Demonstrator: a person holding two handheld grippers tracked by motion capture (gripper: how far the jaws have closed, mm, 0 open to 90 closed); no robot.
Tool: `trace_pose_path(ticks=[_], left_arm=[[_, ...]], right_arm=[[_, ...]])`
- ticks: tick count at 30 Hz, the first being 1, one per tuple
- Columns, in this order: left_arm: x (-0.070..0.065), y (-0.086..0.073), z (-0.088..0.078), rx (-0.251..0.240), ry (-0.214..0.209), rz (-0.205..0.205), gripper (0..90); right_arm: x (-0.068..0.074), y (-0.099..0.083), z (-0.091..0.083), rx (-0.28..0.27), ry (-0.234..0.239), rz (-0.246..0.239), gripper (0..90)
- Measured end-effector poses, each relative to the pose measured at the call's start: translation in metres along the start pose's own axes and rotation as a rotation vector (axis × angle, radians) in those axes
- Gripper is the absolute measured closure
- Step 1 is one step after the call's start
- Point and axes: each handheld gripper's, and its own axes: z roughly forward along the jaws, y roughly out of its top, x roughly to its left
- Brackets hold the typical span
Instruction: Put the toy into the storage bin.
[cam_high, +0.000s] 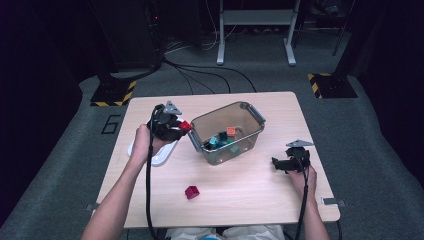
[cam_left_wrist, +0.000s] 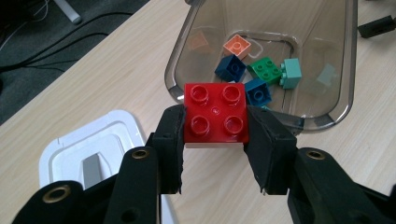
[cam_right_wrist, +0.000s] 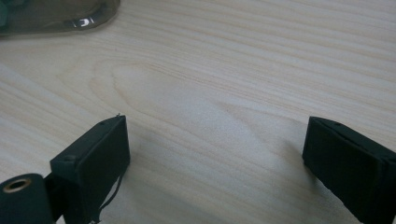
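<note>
Left gripper (cam_left_wrist: 215, 128) grips a red brick (cam_left_wrist: 215, 113), studs up, its jaws pressed on two opposite sides, just off the clear bin's (cam_high: 252, 116) rim on the side toward the table's left edge. Right gripper (cam_right_wrist: 215, 154) stands wide open, empty, near the table's right edge. A second red brick (cam_high: 192, 192) lies near the front edge.

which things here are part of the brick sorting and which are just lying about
In the job:
- red brick, clamped in the left gripper
- clear bin, holding bricks
- dark red brick, loose on the table

Lying about:
- white lid, beside the bin
- right gripper, open, idle on the table
</note>
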Motion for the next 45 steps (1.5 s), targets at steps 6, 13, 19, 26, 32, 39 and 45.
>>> trace_pose_path(ticks=[6,13,19,26,32,39,45], left_arm=[[-0.003,0.018,0.006,-0.001,-0.007,0.02,59.1],[-0.006,0.035,0.02,0.009,-0.018,0.039,59.1],[-0.007,0.047,0.039,0.03,-0.032,0.043,59.0],[-0.009,0.057,0.065,0.066,-0.059,0.041,59.0],[-0.011,0.062,0.089,0.114,-0.079,0.036,59.0],[-0.015,0.067,0.109,0.158,-0.098,0.046,58.9],[-0.019,0.072,0.118,0.176,-0.117,0.035,54.1]], right_arm=[[0.0,0.0,0.0,0.001,0.0,0.004,6.8],[0.0,0.0,0.0,0.001,0.0,0.003,6.9],[0.0,0.0,0.0,0.0,0.0,0.003,6.9],[0.0,0.0,0.0,0.001,0.001,0.003,6.9],[0.0,0.0,0.0,0.0,0.003,0.004,6.9],[0.0,0.0,0.0,0.001,0.002,0.004,6.9],[0.0,0.0,0.0,0.001,0.002,0.004,6.9]])
